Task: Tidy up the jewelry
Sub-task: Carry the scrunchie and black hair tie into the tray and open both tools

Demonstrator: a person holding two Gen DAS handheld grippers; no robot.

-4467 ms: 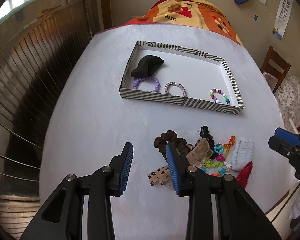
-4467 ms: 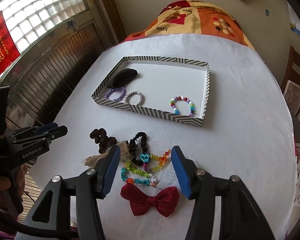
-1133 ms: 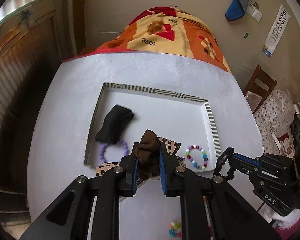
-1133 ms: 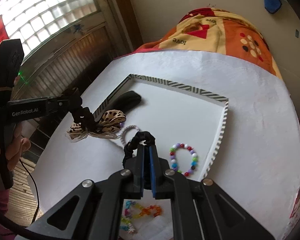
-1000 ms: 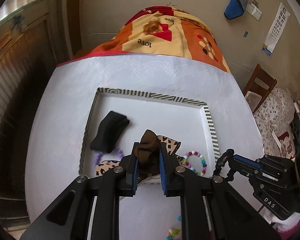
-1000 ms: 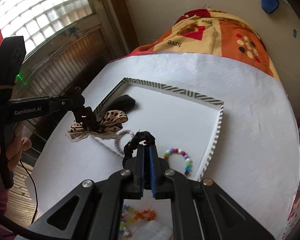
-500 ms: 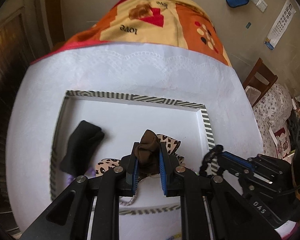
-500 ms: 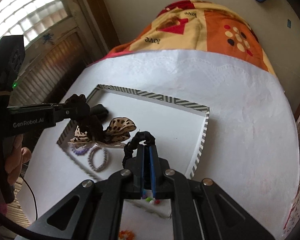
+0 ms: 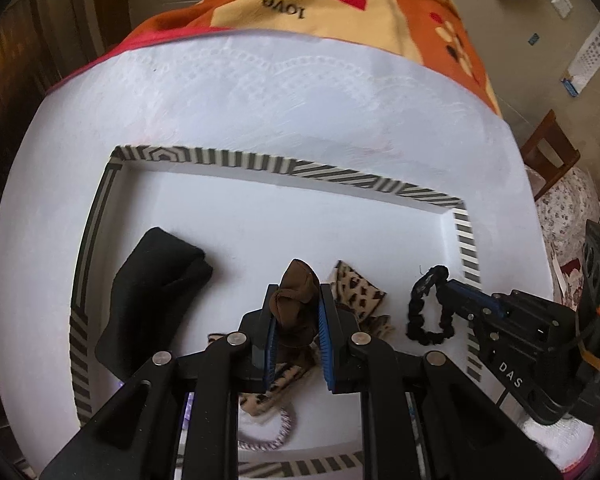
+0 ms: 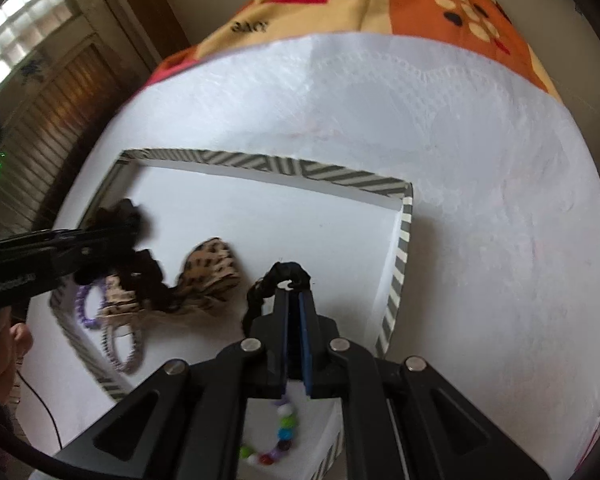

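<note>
My left gripper [image 9: 296, 312] is shut on a brown scrunchie [image 9: 296, 300] with a leopard-print bow [image 9: 358, 292] hanging from it, over the striped tray [image 9: 292, 168]. My right gripper [image 10: 294, 300] is shut on a black scrunchie [image 10: 272, 280], which also shows in the left wrist view [image 9: 424, 308], over the tray's right part [image 10: 400, 256]. In the right wrist view the left gripper [image 10: 80, 248] holds the brown scrunchie [image 10: 148, 272] and the bow [image 10: 210, 272] low over the tray floor.
In the tray lie a black pouch [image 9: 152, 288], a purple bead bracelet [image 10: 86, 304], a silver bracelet [image 10: 124, 348] and a multicoloured bead bracelet [image 10: 276, 440]. An orange blanket [image 9: 340, 4] covers the far end. A wooden chair [image 9: 548, 148] stands at right.
Both grippers have moved forward and down over the tray, each still holding its item. The bow and scrunchies now hang close to the tray floor.
</note>
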